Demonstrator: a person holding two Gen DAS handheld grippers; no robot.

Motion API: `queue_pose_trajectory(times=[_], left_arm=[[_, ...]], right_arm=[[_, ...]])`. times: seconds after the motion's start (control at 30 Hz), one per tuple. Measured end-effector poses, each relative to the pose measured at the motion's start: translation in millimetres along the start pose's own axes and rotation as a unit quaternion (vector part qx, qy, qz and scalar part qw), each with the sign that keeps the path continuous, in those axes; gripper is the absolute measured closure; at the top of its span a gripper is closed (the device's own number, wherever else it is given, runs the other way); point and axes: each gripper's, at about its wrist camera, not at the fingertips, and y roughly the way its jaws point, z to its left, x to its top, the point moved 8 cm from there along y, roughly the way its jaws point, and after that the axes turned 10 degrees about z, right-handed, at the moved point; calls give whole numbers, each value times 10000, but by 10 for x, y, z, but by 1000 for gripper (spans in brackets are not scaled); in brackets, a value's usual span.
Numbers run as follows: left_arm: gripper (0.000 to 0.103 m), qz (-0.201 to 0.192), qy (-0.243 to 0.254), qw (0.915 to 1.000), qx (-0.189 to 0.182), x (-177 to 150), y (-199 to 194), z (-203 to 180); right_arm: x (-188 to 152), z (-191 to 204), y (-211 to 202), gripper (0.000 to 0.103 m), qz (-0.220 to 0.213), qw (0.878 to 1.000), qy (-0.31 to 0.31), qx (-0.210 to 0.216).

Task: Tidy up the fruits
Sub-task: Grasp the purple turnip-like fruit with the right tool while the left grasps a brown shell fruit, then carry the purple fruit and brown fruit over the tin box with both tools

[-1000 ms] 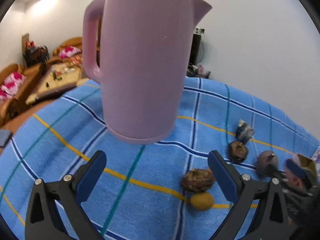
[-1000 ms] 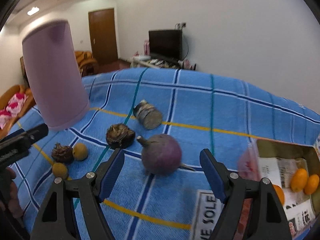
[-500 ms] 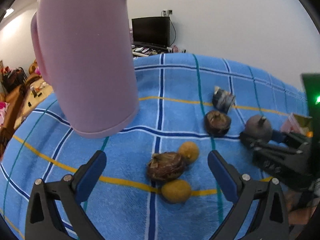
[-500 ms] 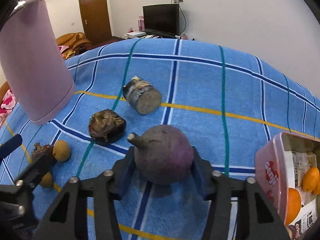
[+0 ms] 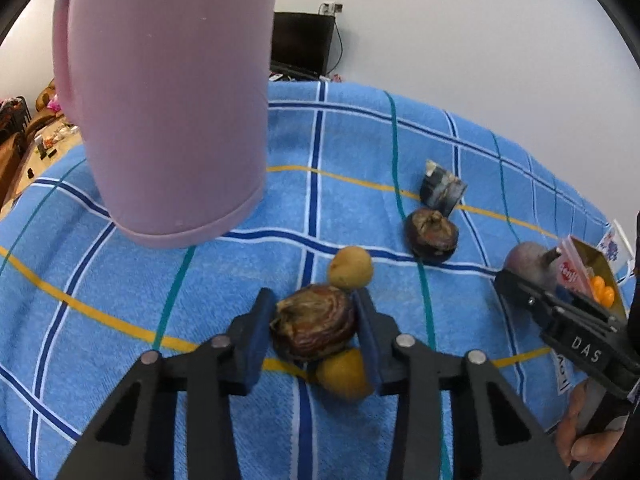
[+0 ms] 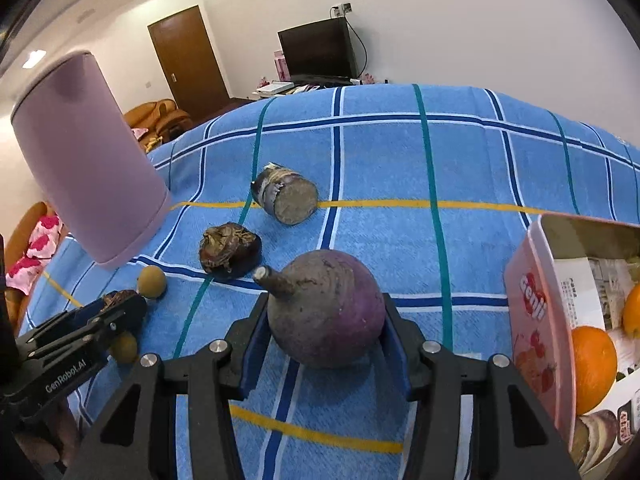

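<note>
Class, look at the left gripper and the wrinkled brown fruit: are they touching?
Touching. The left wrist view shows the left gripper with both jaws pressed against the sides of the wrinkled brown fruit.

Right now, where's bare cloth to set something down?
Free: the blue checked cloth beyond the cut grey stub, toward the far edge. Crowded: the strip from the pink plastic jug to the pink open box.

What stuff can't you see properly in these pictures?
- Pink jug: top cut off by the left wrist view's edge.
- Box: far end cut off by the right wrist view's edge, so its contents show partly.
- Lower yellow fruit: partly behind the wrinkled brown fruit and the left gripper.
</note>
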Motion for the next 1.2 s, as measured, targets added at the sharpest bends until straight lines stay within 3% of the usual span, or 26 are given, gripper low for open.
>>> queue_pose_trajectory(times=[0.1,0.17,0.27,0.33,0.57,1.2], left_arm=[[62,-277,-31,9995,-114,9,-120,-5],[62,-720,45,9973,-139,46,-288,-47],[62,-1576,408,9866,28,99,-596,-169],[62,-1821,544,9817,120,101,-684,-224],[62,-1911,646,9794,-125,84,-717,-331],[62,-2133,889,9729,34,-37,-798,-580]], right_arm=[[-10,-4,-78,50,-151,9999,-24,14],[-19,0,-169,50,-327,9994,-70,12],[6,58,-283,50,-625,9979,-192,-30],[5,94,-379,50,-844,9959,-297,-98],[-53,214,-628,50,-1346,9867,-754,-511],[-264,145,-800,50,-1412,9832,-953,-659]])
